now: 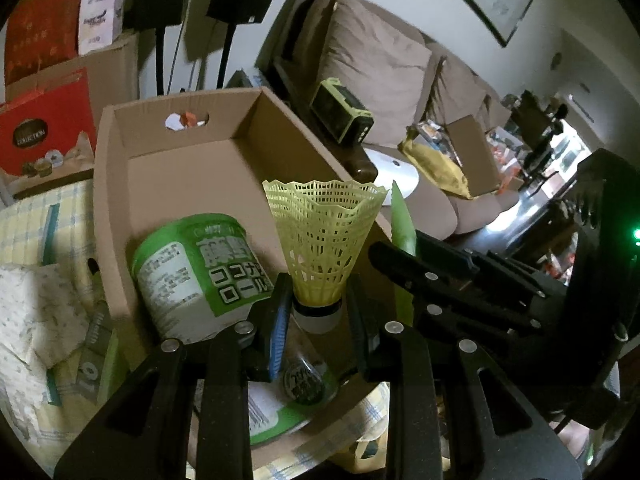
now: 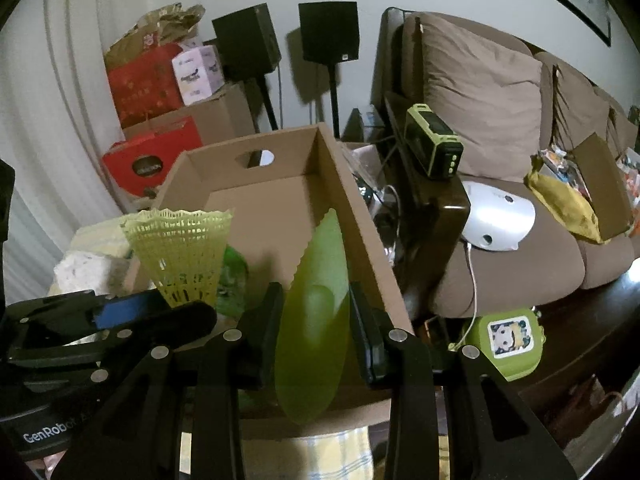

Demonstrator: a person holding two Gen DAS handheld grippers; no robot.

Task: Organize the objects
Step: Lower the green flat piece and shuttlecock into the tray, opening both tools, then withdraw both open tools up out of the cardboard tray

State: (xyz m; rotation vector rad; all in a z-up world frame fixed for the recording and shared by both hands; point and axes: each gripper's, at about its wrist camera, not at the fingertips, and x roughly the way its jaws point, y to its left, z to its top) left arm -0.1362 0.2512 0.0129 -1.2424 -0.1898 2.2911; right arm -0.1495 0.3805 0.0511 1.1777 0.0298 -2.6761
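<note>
My left gripper (image 1: 320,308) is shut on the white cork base of a yellow plastic shuttlecock (image 1: 324,236), skirt up, held over the near end of an open cardboard box (image 1: 180,176). The shuttlecock also shows in the right wrist view (image 2: 180,256). A green and white can (image 1: 200,272) lies on its side in the box, with a small dark round-lidded jar (image 1: 304,380) below my fingers. My right gripper (image 2: 316,320) is shut on a flat translucent green scoop-shaped blade with a serrated edge (image 2: 316,320), held over the box's right side (image 2: 352,216); its tip shows in the left wrist view (image 1: 402,220).
The box sits on a yellow checked cloth (image 1: 24,232). A brown sofa (image 2: 500,240) stands to the right with a dark wooden armrest (image 2: 436,216), a green-edged device (image 2: 434,148) and a white object (image 2: 500,216). Red boxes (image 2: 148,84) and speakers on stands (image 2: 328,32) stand behind.
</note>
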